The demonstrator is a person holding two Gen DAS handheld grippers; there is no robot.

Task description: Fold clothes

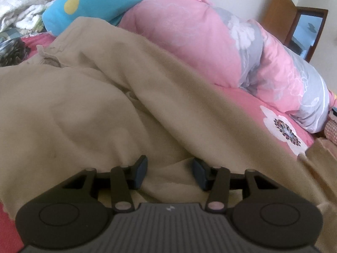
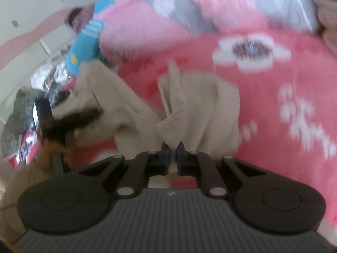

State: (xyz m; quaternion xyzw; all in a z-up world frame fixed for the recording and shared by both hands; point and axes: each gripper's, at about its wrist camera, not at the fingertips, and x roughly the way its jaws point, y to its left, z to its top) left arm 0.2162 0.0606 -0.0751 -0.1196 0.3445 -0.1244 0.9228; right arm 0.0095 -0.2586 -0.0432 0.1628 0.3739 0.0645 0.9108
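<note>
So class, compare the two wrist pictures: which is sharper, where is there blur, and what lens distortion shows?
Left wrist view: fairly sharp, soft daylight; the beige garment and open left gripper read clearly; the door leans with fisheye bending. Right wrist view: heavy motion blur smears the pink floral bedsheet, yet the right gripper itself stays crisp.

Your left tongs [image 1: 169,174] sit low with the fingers spread wide apart, pads [image 1: 141,168] facing each other across an open gap. Your right tongs [image 2: 172,158] are pinched nearly closed, only a thin slit between the pads [image 2: 165,158], blurred in the right wrist view.
</note>
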